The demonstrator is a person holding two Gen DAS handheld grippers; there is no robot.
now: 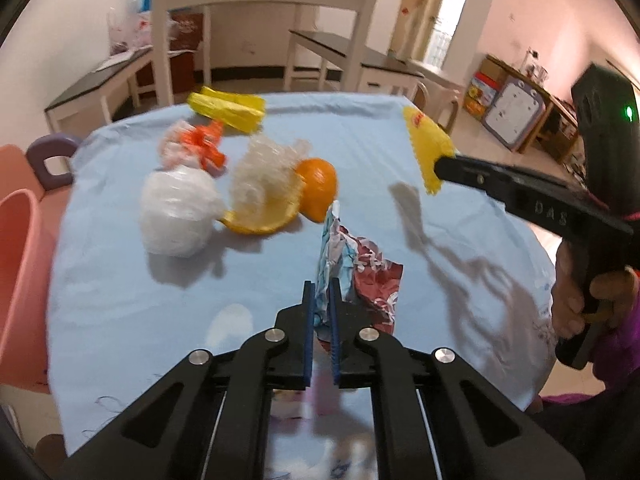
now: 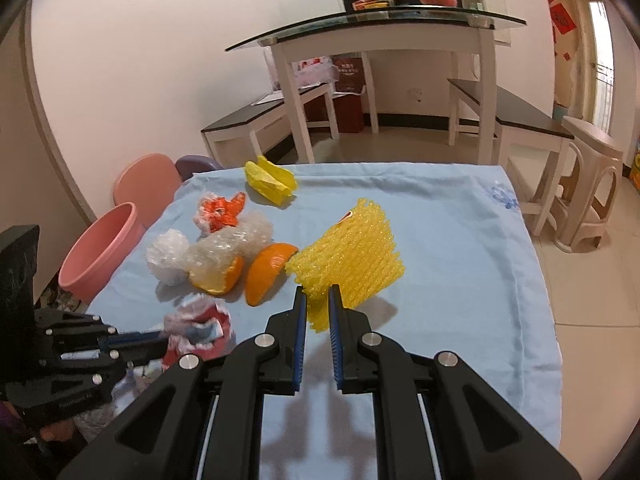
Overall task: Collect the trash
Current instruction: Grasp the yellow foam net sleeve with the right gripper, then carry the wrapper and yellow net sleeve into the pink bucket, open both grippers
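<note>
Left gripper pinching a crumpled wrapper, jaws nearly closed on its near edge; wrapper standing almost upright, long axis running from the fingers up and away, red-and-white part spilling to the right. Lifting clear of the blue cloth, judging by the blur and the shadow beneath, though contact hard to tell.

Right gripper clamping a yellow foam net, jaws narrowed on its near lower corner; net fanning out up and to the right, long axis slanting from near left to far right, hanging above the cloth with its shadow lying just to the right. Same net showing in the left view at the tip of the right gripper, far right.

Remaining on the cloth, left of centre: a white plastic ball, a clear bubble wrap wad sitting in an orange peel, another orange peel piece just beside it, an orange-and-white scrap farther back, and a folded yellow bag at the far edge.

Pink bin standing just off the left edge of the table. Right half of the cloth lying open up to its far and right edges.
</note>
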